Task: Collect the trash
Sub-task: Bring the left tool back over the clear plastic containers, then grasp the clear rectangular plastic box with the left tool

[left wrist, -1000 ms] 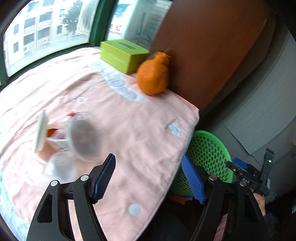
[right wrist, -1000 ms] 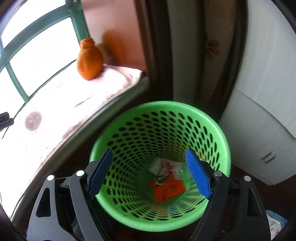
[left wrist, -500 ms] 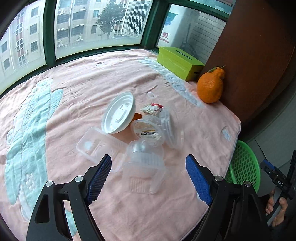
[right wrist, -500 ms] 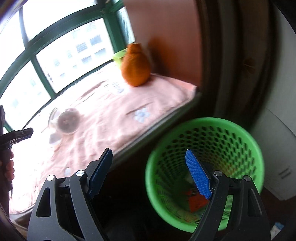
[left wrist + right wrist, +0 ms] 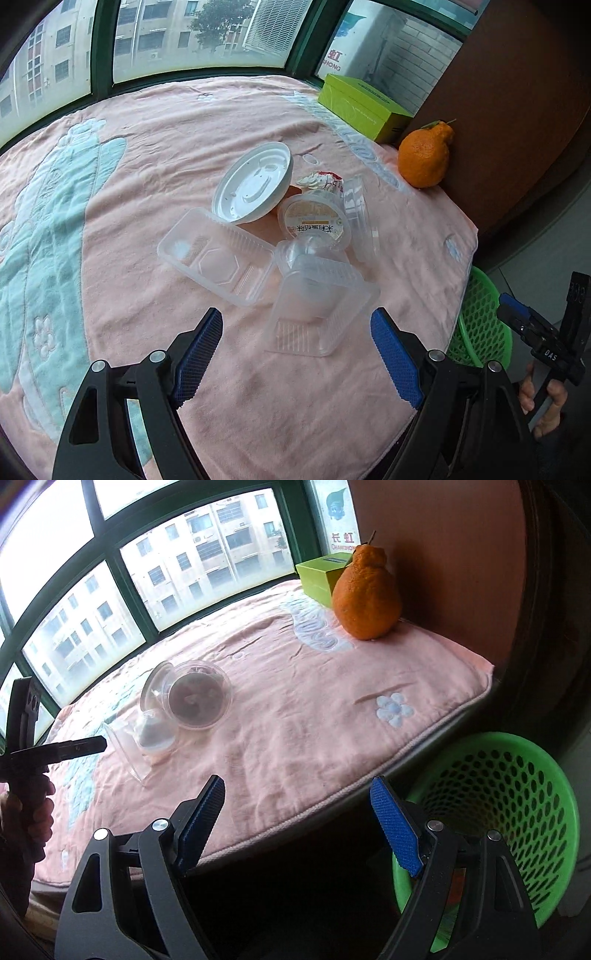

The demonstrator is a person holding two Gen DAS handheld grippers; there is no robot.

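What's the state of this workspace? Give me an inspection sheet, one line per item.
Surface: pink blanket over a window ledge.
Job's things: white lid, labelled cup, two clear trays, clear lids and a wrapper piled mid-blanket; green basket on the floor beside the ledge.
Clutter: orange fruit, green box at the far corner.
Grippers: left hand-held gripper open, above the nearer tray; right hand-held gripper open, empty, over the ledge edge.
Cables: nothing seen.
Surroundings: windows, brown panel.

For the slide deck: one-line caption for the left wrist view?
Open left gripper above clear plastic trays and white plastic bowl on pink blanket; green mesh basket beside.
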